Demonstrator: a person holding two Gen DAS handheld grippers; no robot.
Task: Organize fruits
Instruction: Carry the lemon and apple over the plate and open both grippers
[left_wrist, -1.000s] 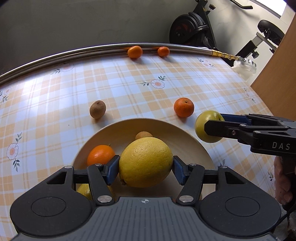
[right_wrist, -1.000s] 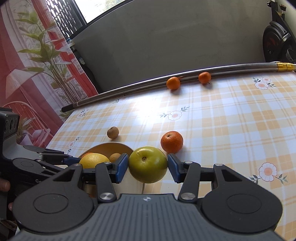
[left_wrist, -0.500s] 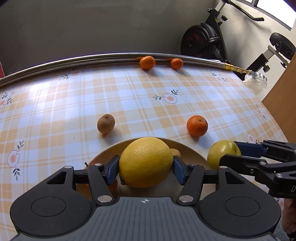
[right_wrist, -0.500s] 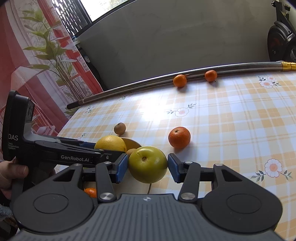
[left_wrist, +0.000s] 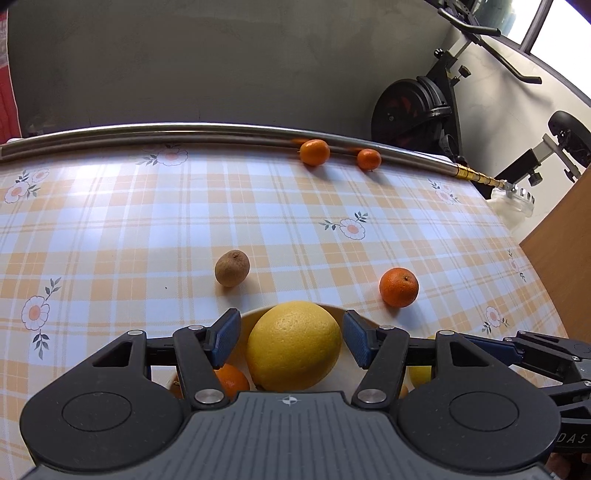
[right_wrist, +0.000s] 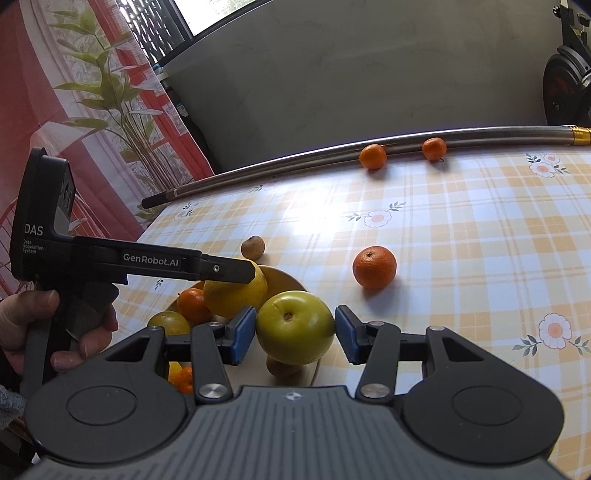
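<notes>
My left gripper (left_wrist: 291, 338) stands open around a big yellow citrus (left_wrist: 293, 345) lying in a beige bowl (left_wrist: 251, 314); its blue pads stand clear of the fruit on both sides. My right gripper (right_wrist: 295, 332) is open too, with a green apple (right_wrist: 295, 326) between its pads over the bowl's (right_wrist: 288, 275) right rim; a small gap shows at each pad. The bowl also holds a small orange (right_wrist: 192, 304), a greenish fruit (right_wrist: 170, 323) and a brown fruit (right_wrist: 282, 365). A kiwi (left_wrist: 232, 267) and an orange (left_wrist: 399, 287) lie on the table beyond the bowl.
Two small oranges (left_wrist: 314, 152) (left_wrist: 368, 158) rest against a metal pole (left_wrist: 147, 133) along the table's far edge. A checked floral cloth (left_wrist: 147, 221) covers the table. An exercise bike (left_wrist: 424, 107) stands behind, a wooden panel (left_wrist: 561, 251) at right.
Both grippers pulled back towards me and opened. The yellow citrus and the green apple, gripped one second ago, now sit loose between the pads at the bowl.
</notes>
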